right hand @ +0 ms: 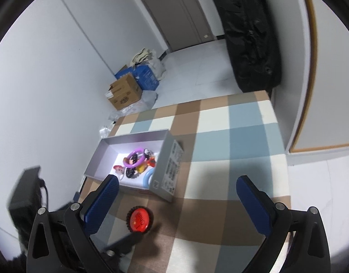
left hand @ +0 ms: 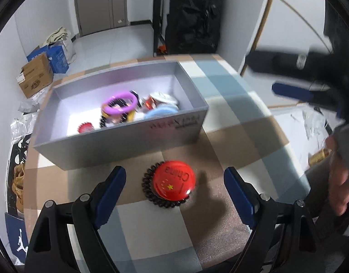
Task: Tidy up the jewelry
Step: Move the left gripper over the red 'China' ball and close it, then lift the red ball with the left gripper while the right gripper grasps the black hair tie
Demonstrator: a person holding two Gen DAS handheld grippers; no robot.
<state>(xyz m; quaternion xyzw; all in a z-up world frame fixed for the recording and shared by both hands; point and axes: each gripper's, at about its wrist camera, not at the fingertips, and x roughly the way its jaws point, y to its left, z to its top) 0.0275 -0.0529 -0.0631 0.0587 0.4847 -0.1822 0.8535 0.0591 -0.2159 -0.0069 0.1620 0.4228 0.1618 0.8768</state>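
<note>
Left gripper [left hand: 174, 186] wide, straddling red badge [left hand: 173, 180] on checked cloth [left hand: 220, 238]; right gripper [right hand: 178, 193] wide, apparently higher; grey box [left hand: 119, 145] behind.

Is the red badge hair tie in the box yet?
Out. The red badge hair tie lies on the checked cloth in front of the grey box, between the left gripper fingers, ungrasped.

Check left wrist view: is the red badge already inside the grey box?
No. The red badge lies on the checked tablecloth in front of the grey box, between the open left gripper fingers.
</note>
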